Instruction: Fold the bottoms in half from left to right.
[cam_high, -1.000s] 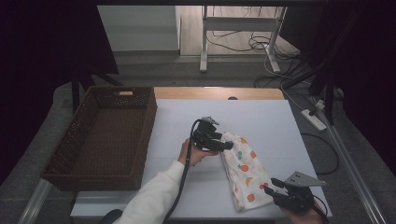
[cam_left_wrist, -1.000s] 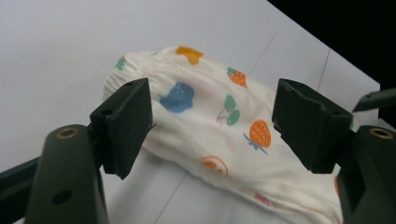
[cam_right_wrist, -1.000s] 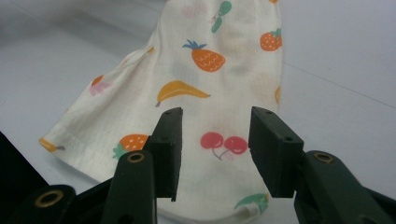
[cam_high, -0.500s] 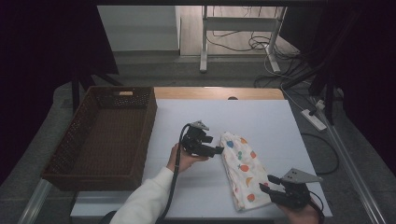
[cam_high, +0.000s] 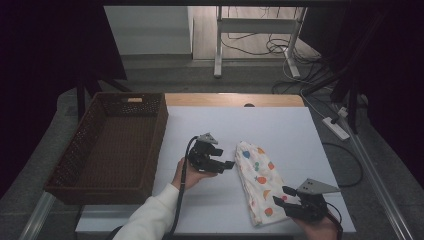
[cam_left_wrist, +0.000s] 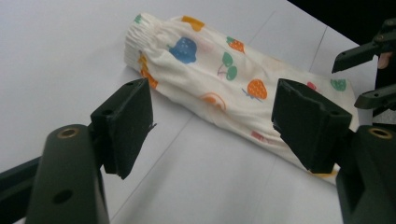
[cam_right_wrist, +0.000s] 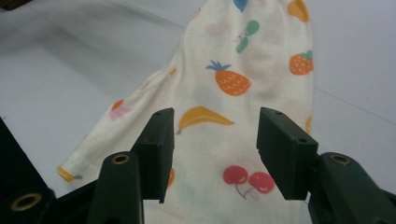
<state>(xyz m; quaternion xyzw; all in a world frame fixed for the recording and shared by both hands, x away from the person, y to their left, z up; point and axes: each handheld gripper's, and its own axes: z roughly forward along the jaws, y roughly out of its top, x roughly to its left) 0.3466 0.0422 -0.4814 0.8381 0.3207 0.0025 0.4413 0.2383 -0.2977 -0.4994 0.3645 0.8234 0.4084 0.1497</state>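
— Lying flat on the white bench (cam_high: 280, 125), what is that soft thing?

— It is a long folded cloth (cam_high: 257, 180). It is cream and thin, with little fruits printed on it: cherries, a banana, a pineapple, strawberries. One end is bunched up with stretchy ruffles. It lies near the front of the bench, toward the right side.

— Where is the left tool (cam_high: 224, 163)?

— A hand (cam_high: 190, 172) holds it just left of the cloth, close to the ruffled end. Its two black blocky jaws stand wide apart. In the left gripper view they hang over the bare bench beside the cloth, with nothing between them.

— And the right tool (cam_high: 283, 196)?

— It is at the near end of the cloth. Its jaws stand apart too, and hold nothing. In the right gripper view the cloth (cam_right_wrist: 243, 93) lies right under and ahead of them. I cannot tell if they touch it.

— What is the brown thing?

— A big woven basket (cam_high: 85, 145), shaped like a box with holes in its walls. It sits on the left, well apart from the cloth.

— How does the bench look?

— Smooth and flat.
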